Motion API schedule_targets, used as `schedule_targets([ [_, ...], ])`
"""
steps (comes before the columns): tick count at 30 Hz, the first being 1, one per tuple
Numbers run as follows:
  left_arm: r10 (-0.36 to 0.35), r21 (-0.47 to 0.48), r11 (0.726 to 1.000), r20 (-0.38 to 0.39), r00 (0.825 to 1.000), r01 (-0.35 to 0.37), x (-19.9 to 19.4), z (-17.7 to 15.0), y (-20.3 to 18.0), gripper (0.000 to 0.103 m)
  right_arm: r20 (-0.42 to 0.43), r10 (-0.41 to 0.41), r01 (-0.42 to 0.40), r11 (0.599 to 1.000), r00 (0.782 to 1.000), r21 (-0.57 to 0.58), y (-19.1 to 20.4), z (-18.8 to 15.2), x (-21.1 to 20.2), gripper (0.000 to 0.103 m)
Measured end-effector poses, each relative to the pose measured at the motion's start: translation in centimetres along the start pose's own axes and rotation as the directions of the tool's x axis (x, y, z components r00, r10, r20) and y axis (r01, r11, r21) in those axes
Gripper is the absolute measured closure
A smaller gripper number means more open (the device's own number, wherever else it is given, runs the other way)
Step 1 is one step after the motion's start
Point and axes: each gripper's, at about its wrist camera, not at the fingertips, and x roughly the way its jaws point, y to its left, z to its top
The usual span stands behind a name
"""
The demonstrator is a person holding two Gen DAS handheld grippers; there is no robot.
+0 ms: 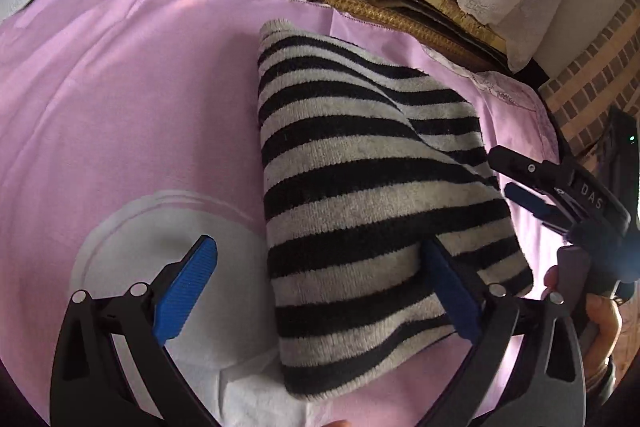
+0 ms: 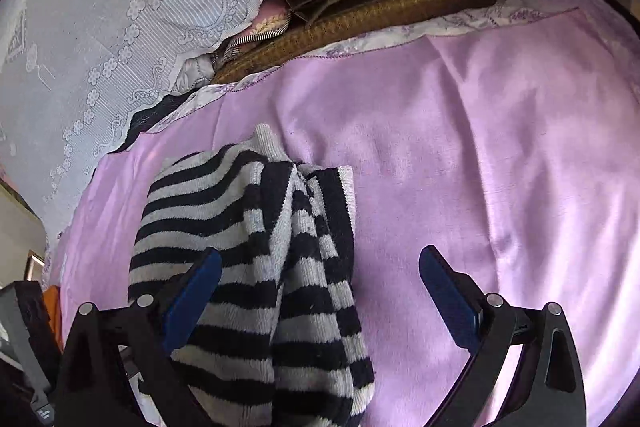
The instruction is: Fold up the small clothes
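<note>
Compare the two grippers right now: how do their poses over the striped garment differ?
The left gripper straddles the striped garment near its closer end, one blue pad over the pink sheet, the other over the knit. The right gripper sits off the garment's side edge, with the folded layers between its pads and open sheet under the far pad. In the left view, the right gripper comes in tilted. Both are open and grip nothing.

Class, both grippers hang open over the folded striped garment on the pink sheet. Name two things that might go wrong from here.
1. The striped garment shows loose layers along its right edge; the fold may spring open.
2. The left gripper is open with one finger over the fabric; closing might drag only the top layer.
</note>
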Motion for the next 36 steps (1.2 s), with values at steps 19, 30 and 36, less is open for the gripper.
schedule_targets([
  [19,-0.037,0.172,0.985,0.052,0.998,0.028,0.7,0.5,-3.1,0.043,-0.064,0.177,-0.182,0.979,0.982,-0.086,3.7,-1.3,1.0,0.06],
  [30,0.154,0.189,0.954,0.355,0.922,-0.232,-21.5,0.9,5.9,0.044,-0.033,0.448,-0.439,0.855,0.894,-0.278,24.9,-3.7,-5.5,0.061],
  [36,0.354,0.058,0.909,0.418,0.836,-0.414,-34.7,0.0,18.3,0.044,-0.197,0.603,-0.633,0.715,0.773,-0.296,42.0,-8.2,-2.4,0.061],
])
